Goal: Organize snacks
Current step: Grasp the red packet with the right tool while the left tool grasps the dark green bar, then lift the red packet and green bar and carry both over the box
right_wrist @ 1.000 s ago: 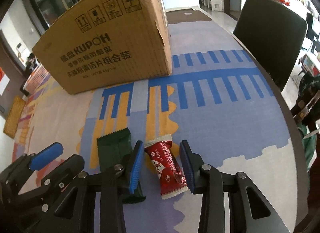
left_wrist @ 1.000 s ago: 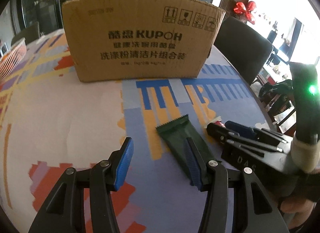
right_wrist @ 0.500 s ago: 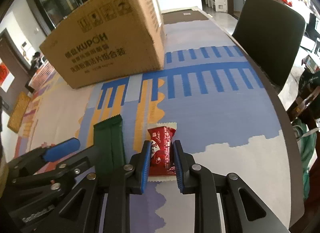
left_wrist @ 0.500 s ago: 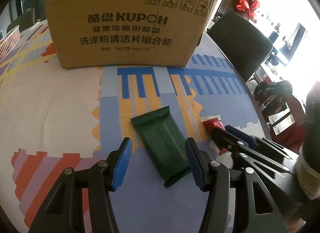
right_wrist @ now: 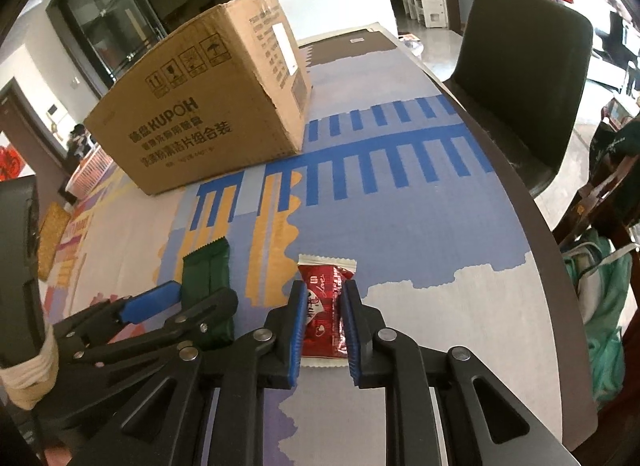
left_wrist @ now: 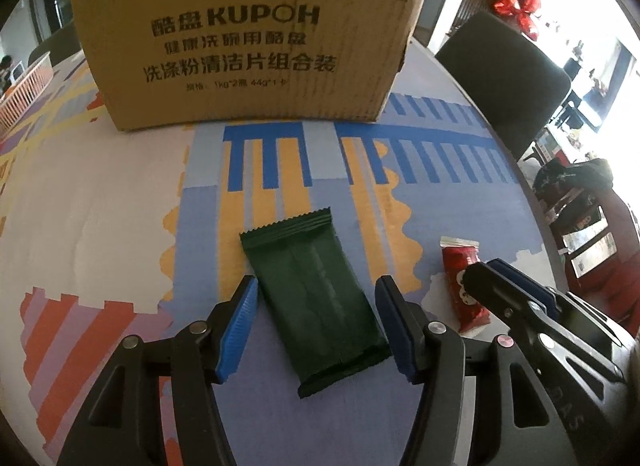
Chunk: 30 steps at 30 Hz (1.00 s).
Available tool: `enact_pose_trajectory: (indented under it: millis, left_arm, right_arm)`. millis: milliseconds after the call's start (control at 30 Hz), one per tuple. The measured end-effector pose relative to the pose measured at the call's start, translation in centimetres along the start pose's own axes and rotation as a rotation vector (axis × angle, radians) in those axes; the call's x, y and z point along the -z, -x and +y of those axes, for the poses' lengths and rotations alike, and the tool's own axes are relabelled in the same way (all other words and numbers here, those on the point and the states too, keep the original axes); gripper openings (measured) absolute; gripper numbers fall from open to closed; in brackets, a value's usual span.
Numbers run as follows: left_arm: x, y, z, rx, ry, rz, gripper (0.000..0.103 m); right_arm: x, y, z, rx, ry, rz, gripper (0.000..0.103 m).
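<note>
A dark green snack packet (left_wrist: 316,298) lies flat on the patterned tablecloth, between the blue pads of my open left gripper (left_wrist: 316,308), which straddles its near half. A small red candy packet (right_wrist: 325,306) sits between the pads of my right gripper (right_wrist: 324,302), which is shut on its sides. The red packet (left_wrist: 464,282) also shows in the left wrist view, right of the green one, with the right gripper (left_wrist: 486,272) over its near end. The green packet (right_wrist: 208,270) shows in the right wrist view, partly behind the left gripper (right_wrist: 180,298).
A large brown KUPOH cardboard box (left_wrist: 248,41) stands at the back of the table (right_wrist: 460,225). A dark chair (right_wrist: 524,65) stands past the table's right edge. A pink basket (left_wrist: 24,89) sits at the far left. Bags (right_wrist: 604,306) lie on the floor at right.
My left gripper moved forward so that its open pads straddle the green packet. My right gripper closed on the red packet, and its view shifted back and up slightly.
</note>
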<state>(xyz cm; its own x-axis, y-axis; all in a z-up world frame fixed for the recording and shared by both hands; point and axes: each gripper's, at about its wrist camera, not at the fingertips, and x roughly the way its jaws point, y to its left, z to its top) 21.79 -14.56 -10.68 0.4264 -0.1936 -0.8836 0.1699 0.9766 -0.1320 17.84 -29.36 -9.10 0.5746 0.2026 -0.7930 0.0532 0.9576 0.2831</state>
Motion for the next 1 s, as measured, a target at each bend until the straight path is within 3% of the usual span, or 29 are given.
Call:
enact_pose_trajectory:
  millis: [200,233,300,667,1000]
  left_arm:
    - [-0.2,-0.4,-0.5,-0.063,-0.038,-0.025,0.060]
    - [-0.1,-0.4,-0.5,-0.071,-0.047,-0.029,0.058]
    - [0.1,-0.2,-0.3,-0.092,-0.049,-0.043,0.044]
    - [0.3,0.6,1.4,-0.015,-0.049,-0.044,0.043]
    - [0.2,4.0,2.9,-0.002,-0.049,-0.119,0.043]
  right_arm:
    - [-0.1,-0.3,0.2,0.000,0.007,0.006,0.023]
    - [0.0,-0.5,0.1,0.002,0.004,0.016,0.023]
    - [0.0,-1.0,0.0,0.002,0.001,0.032,0.024]
    - [0.1,-1.5,1.1,0.054,0.049,0.036,0.023]
    - [-0.5,0.6,2.9,0.048,0.084,-0.011,0.023]
